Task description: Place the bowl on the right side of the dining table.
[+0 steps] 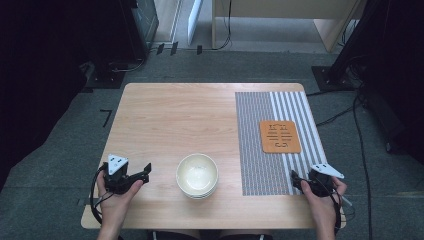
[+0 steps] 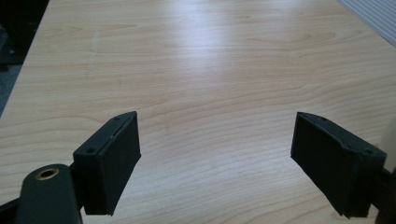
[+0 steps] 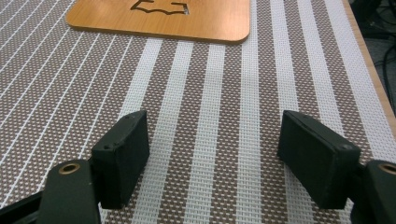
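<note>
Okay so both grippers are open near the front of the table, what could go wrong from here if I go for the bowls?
The bowls look like a nested stack of rounded, glossy pieces, so a pinch on the top rim may lift only one bowl or slip.

The stack sits close to the table's front edge; a nudge from the left gripper could push it toward you and off.

The wooden coaster lies loose on the striped placemat, so the right gripper dragging across the mat might shift both.
</note>
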Demonstrator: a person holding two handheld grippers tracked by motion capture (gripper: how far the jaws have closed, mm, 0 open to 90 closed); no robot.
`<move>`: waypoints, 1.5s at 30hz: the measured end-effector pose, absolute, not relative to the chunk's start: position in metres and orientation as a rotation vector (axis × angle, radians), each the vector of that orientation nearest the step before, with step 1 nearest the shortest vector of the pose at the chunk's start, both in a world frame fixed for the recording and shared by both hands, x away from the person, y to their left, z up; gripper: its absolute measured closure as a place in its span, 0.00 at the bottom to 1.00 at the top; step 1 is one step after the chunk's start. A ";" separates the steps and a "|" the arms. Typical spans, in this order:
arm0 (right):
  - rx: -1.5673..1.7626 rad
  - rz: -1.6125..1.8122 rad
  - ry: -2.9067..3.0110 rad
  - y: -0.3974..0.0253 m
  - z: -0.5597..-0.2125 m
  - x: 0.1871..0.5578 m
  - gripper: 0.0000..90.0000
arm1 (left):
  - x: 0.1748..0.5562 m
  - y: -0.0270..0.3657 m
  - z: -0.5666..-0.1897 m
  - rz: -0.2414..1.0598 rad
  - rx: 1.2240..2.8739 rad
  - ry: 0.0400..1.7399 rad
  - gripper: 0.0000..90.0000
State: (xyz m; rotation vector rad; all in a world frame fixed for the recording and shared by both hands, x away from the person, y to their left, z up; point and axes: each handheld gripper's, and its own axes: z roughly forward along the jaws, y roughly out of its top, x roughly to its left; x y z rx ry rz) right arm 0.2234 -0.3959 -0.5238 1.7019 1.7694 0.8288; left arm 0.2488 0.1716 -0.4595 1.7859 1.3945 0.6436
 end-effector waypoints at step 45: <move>1.525 1.117 1.824 -0.296 -0.455 0.229 0.30 | 0.226 0.120 -0.433 0.562 1.820 1.193 0.17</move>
